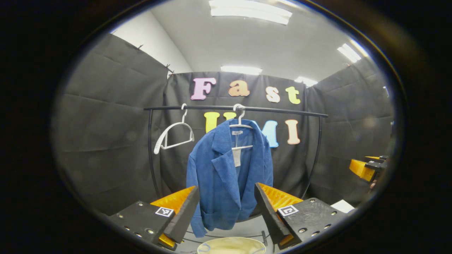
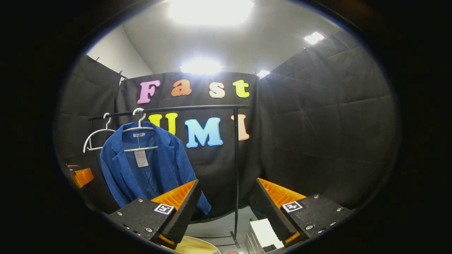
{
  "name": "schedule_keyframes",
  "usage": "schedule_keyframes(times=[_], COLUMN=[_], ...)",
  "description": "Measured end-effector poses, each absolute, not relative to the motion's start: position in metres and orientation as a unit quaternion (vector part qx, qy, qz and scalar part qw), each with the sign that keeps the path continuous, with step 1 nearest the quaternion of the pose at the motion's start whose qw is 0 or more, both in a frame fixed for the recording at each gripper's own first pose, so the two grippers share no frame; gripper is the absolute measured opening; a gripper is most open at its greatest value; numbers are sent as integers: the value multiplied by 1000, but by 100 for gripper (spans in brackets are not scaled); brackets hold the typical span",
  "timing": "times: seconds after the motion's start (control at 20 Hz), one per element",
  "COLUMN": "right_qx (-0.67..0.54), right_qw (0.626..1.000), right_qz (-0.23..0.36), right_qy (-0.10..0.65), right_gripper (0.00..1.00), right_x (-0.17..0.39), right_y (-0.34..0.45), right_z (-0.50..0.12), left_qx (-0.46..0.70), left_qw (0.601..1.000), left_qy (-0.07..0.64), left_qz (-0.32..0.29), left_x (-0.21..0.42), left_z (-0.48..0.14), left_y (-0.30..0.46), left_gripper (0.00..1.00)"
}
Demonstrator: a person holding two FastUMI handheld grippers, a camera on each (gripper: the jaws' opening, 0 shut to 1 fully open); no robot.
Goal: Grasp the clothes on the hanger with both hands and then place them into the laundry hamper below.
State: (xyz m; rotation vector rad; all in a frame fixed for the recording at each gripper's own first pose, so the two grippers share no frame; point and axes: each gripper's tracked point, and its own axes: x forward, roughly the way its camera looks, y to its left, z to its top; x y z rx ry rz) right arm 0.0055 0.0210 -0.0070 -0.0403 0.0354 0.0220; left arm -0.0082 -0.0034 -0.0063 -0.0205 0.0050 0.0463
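Observation:
A blue corduroy jacket [image 1: 227, 176] hangs on a white hanger [image 1: 241, 123] from a black clothes rail [image 1: 247, 109]. My left gripper [image 1: 226, 211] is open and faces the jacket's lower half, some way short of it. The pale rim of the laundry hamper [image 1: 231, 245] shows below, between its fingers. In the right gripper view the jacket [image 2: 148, 169] hangs at the left and my right gripper [image 2: 226, 208] is open, aimed at the rail's right upright [image 2: 236, 169]. The hamper's rim [image 2: 192, 246] lies at the bottom. The other gripper [image 1: 367, 167] appears far right.
A bare white hanger [image 1: 173, 135] hangs on the rail left of the jacket. A white box [image 2: 263, 234] sits on the floor by the rail's right foot. Black cloth walls close the booth on three sides.

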Motion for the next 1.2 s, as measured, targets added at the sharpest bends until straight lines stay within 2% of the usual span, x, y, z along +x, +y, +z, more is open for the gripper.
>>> schedule_keyframes(times=[0.1,0.2,0.25,0.4,0.5,0.55,0.65,0.7,0.95,1.2], right_qx=[-30,-38,-42,-54,-59,-61,-59,-54,-38,-1], right_qw=[999,999,998,997,997,996,996,996,996,992], right_qz=[15,22,26,39,48,51,59,63,78,126], right_qy=[23,29,29,34,30,25,16,16,17,19], right_gripper=[92,95,92,92,95,91,92,95,95,95], right_x=[8,11,12,16,21,24,30,33,57,90], right_y=[24,32,35,47,56,60,67,71,78,92], right_z=[-9,-9,-8,-4,3,8,17,19,19,16], left_qx=[-18,-25,-25,-22,-32,-39,-47,-42,-43,-62], left_qw=[1000,1000,1000,1000,999,999,999,999,998,995], left_qy=[6,8,6,8,12,11,7,10,12,17], left_qz=[18,10,11,15,20,21,26,29,50,77], left_x=[-8,-8,-7,-6,-8,-7,-3,-2,3,24], left_z=[-11,-14,-14,-17,-19,-18,-17,-18,-4,11], left_y=[-9,-13,-12,-12,-12,-12,-10,-8,-2,-2], left_gripper=[91,91,91,91,91,91,91,91,91,90])
